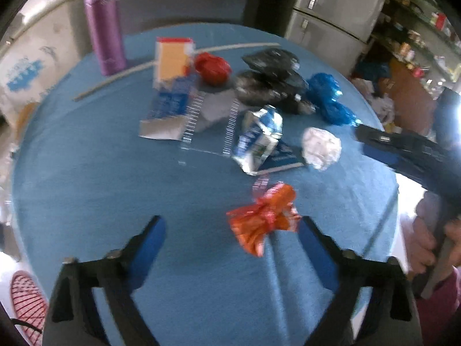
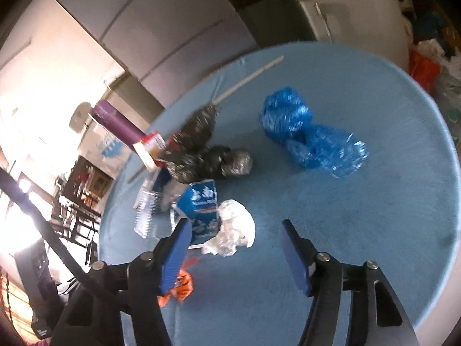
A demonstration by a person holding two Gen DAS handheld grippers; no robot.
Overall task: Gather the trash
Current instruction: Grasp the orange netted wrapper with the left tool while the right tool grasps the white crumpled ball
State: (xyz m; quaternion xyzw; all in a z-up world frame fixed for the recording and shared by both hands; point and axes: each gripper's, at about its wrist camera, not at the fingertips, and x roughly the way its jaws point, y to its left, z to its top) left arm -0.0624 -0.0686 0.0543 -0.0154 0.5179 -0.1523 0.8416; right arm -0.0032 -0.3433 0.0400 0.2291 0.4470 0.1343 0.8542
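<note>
My left gripper (image 1: pixel 230 230) is spread, gripping nothing, the orange wrapper (image 1: pixel 263 216) lying on the blue table (image 1: pixel 115 187) near its right finger. My right gripper (image 2: pixel 234 235) is also spread and empty, the white wad (image 2: pixel 233 230) just ahead.

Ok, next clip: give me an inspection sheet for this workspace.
Surface: round table, blue cloth.
Job's things: orange wrapper, white wad, crushed carton, blue bag, black bags, red bag, flattened box, clear plastic strip, all lying loose.
Clutter: purple bottle upright; thin stick.
Grippers: left gripper open, near the wrapper; right gripper open, over the wad.
Cables: nothing seen.
Surroundings: fridge, cluttered shelves.
</note>
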